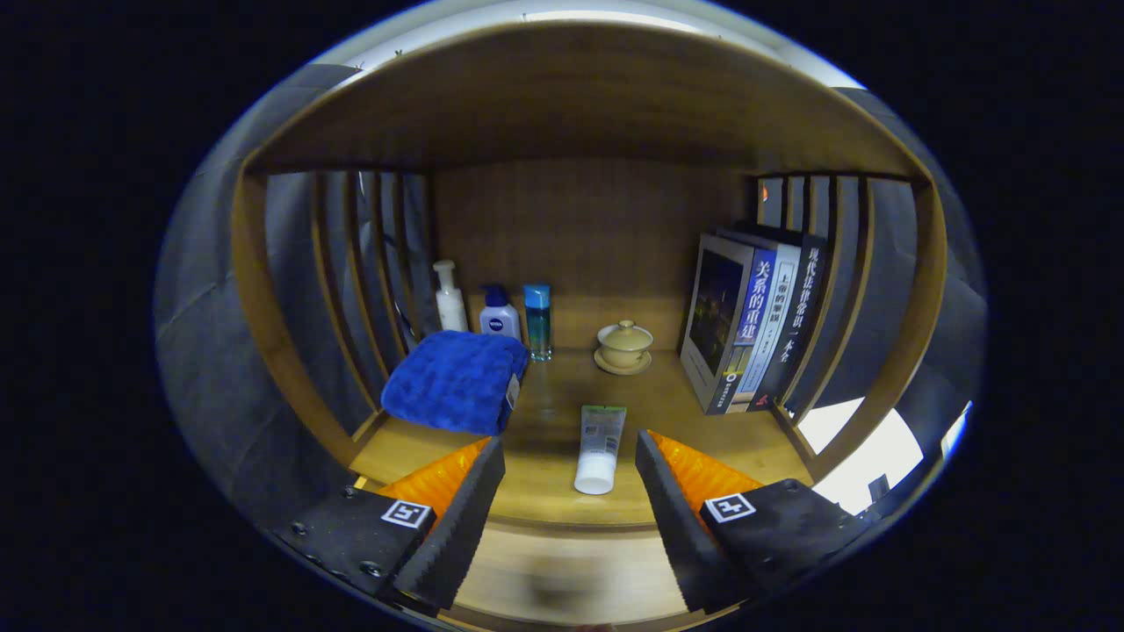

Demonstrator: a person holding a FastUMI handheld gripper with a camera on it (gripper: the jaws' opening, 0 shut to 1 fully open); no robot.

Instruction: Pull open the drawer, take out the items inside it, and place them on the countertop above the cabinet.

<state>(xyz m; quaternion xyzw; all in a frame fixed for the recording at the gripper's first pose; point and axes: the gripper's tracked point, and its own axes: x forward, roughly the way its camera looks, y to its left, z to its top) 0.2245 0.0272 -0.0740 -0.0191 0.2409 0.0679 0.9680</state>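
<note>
My gripper point(569, 449) stands open in front of the wooden countertop point(553, 509) of the cabinet. A white tube with a green end point(599, 448) lies on the countertop between the fingertips, touching neither finger; its white cap points toward me. The lighter wooden surface below the countertop's front edge point(571, 570) is blurred, and I cannot tell whether it is the drawer.
A folded blue towel point(457, 382) lies at the left of the countertop. Behind it stand a white pump bottle point(450, 297), a blue-capped white bottle point(499, 314) and a clear blue bottle point(537, 321). A lidded teacup on a saucer point(624, 347) sits mid-back. Books point(753, 320) lean at the right.
</note>
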